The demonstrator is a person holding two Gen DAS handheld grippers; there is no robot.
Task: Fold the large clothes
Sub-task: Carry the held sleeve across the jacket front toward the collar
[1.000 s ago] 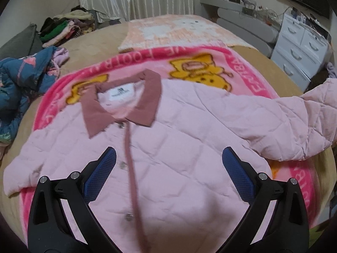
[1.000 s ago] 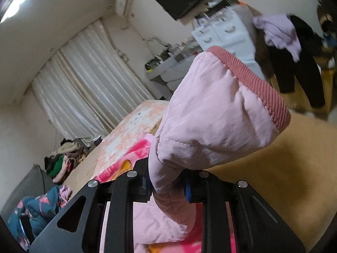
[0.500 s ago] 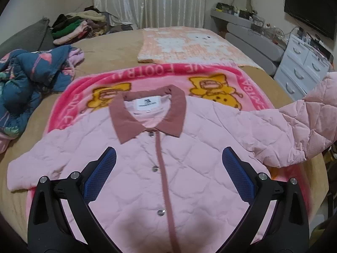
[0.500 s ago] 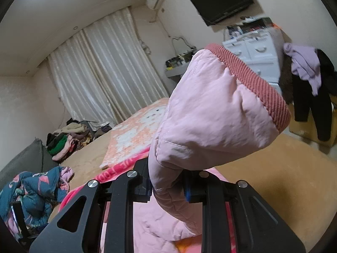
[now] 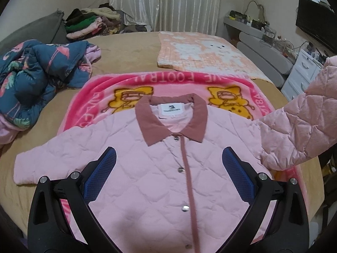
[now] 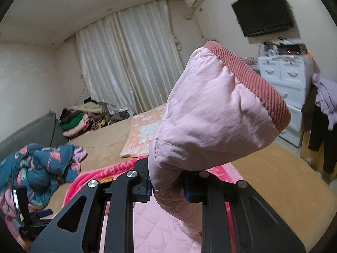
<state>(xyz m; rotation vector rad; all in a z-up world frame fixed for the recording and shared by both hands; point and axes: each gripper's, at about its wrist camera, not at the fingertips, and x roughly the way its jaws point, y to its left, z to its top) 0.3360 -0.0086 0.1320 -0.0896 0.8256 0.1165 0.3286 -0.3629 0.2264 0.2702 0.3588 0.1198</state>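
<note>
A pink quilted jacket (image 5: 147, 175) with a dusty-rose collar lies buttoned and face up on a pink cartoon blanket (image 5: 101, 97) on the bed. My left gripper (image 5: 168, 177) hovers above its chest, open, with nothing between the blue pads (image 5: 99, 177). One sleeve lies flat on the left. The other sleeve (image 5: 299, 126) is lifted off the bed on the right. In the right wrist view my right gripper (image 6: 168, 189) is shut on that sleeve (image 6: 210, 113) just below its ribbed rose cuff (image 6: 252, 78), which stands up in front of the camera.
A crumpled navy floral jacket (image 5: 31, 78) lies at the left of the bed. An orange bear-print blanket (image 5: 202, 52) lies behind the pink one. A heap of clothes (image 5: 90, 23) sits by the curtains. White drawers (image 6: 282, 84) and a wall screen (image 6: 263, 10) stand to the right.
Both grippers have risen and pulled back. The jacket looks farther and more centred in the left wrist view. The held sleeve has been lifted higher, and the right wrist has rolled.
</note>
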